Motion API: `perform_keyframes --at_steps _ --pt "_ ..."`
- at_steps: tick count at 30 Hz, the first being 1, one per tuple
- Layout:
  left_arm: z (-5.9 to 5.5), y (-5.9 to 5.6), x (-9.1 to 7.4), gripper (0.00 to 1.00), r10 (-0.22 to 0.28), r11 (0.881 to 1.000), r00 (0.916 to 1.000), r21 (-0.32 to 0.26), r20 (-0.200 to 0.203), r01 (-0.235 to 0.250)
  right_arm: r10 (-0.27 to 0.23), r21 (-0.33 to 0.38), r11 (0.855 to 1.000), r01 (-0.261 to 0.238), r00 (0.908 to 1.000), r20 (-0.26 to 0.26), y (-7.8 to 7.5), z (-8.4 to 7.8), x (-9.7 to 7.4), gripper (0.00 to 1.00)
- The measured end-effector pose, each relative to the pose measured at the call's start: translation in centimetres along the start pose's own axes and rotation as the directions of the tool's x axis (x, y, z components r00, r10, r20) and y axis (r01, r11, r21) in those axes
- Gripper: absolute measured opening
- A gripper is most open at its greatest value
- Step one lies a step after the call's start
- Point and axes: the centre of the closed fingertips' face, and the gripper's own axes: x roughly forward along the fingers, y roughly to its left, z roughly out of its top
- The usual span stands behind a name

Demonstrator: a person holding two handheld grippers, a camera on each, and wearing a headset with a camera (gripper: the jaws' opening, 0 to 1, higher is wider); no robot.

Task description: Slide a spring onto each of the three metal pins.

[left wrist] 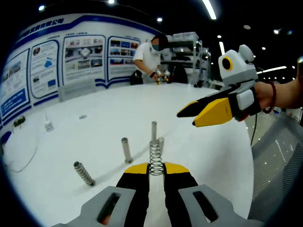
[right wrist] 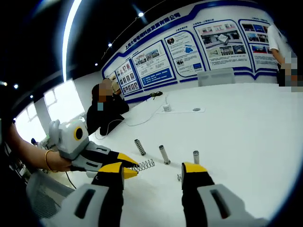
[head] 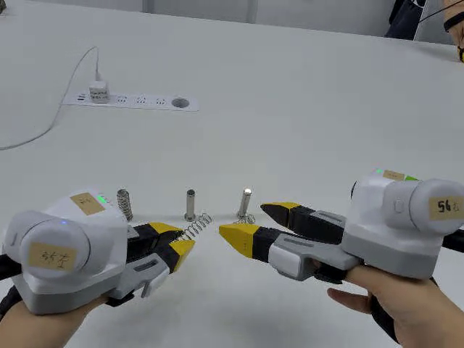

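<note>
My left tongs [left wrist: 156, 169] clamp a silver coil spring [left wrist: 155, 156]; my right tongs [right wrist: 154, 170] gape empty. I'd stand it plumb over the bare steel pin [left wrist: 126, 150] ahead.

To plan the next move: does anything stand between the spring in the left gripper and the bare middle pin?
Nothing visible does. The spring lies close beside the middle pin, only bare table between them; the right gripper is open, off to one side.
</note>
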Motion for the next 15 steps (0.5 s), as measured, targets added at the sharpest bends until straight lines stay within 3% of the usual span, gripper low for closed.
perform_keyframes --at_steps 7,15 --pt "1.0 -0.5 -1.0 0.10 -0.003 1.000 0.9988 -0.005 0.049 0.003 0.054 0.098 0.994 -0.055 0.9984 0.017 1.0 0.5 0.8 0.45" --pt "2.5 -1.3 -2.2 0.10 -0.013 1.000 0.9920 -0.014 0.126 0.015 0.100 0.162 0.981 -0.104 0.9944 0.034 2.1 0.8 1.4 0.38"
